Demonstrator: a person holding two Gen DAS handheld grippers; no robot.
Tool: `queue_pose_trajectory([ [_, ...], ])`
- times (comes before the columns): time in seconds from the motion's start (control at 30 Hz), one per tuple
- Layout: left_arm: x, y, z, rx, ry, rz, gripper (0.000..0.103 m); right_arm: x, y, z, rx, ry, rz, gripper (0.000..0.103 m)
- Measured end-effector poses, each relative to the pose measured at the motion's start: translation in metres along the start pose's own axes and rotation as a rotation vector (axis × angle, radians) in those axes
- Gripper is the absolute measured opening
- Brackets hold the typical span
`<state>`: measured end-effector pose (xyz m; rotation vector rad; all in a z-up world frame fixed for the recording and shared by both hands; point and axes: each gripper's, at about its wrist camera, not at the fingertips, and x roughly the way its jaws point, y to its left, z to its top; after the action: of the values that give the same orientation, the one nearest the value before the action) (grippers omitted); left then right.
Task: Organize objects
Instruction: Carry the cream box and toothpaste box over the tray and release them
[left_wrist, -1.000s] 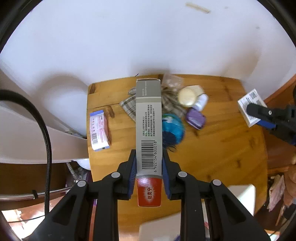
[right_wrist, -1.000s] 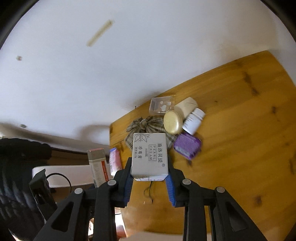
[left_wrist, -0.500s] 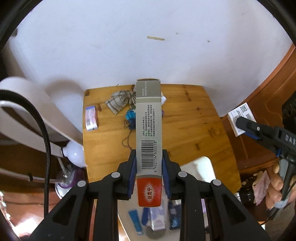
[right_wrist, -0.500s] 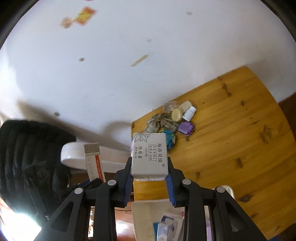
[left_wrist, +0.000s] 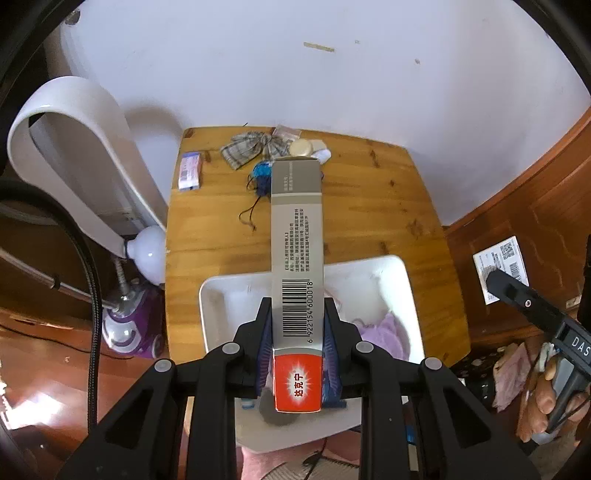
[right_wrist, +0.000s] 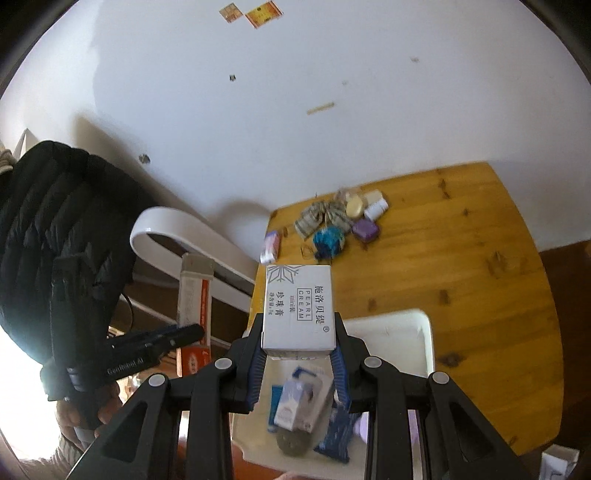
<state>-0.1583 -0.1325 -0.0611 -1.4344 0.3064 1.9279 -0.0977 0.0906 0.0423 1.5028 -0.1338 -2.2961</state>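
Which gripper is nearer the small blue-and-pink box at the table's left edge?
Left, probably. The left gripper hangs over the white tray, on the small box side; the right gripper is farther right.

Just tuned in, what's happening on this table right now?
A person is tidying. The left hand-held gripper grips a long grey box; the right hand-held gripper grips a white cream box. Both are above the white tray, which already holds some items. A small pile remains at the table's far edge.
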Motion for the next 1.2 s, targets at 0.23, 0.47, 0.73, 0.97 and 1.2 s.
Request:
queue_pose_trajectory([
  [0.23, 0.006, -0.007, -0.033, 0.003, 0.049, 0.008, 0.027, -0.003, -0.004, -0.035, -0.012, 0.053, -0.023, 0.032],
  [0.47, 0.02, -0.019, -0.054, 0.022, 0.101, -0.002, 0.027, -0.003, -0.005, -0.055, -0.027, 0.086, -0.044, 0.032],
  [0.73, 0.034, -0.035, -0.068, 0.062, 0.123, 0.01, 0.027, 0.004, -0.015, -0.061, -0.014, 0.126, -0.081, 0.032],
  [0.97, 0.052, -0.049, -0.074, 0.096, 0.158, -0.017, 0.027, 0.021, -0.025, -0.063, -0.006, 0.176, -0.123, 0.032],
  [1.2, 0.076, -0.056, -0.082, 0.138, 0.221, -0.024, 0.027, 0.042, -0.035, -0.061, -0.01, 0.2, -0.188, 0.032],
])
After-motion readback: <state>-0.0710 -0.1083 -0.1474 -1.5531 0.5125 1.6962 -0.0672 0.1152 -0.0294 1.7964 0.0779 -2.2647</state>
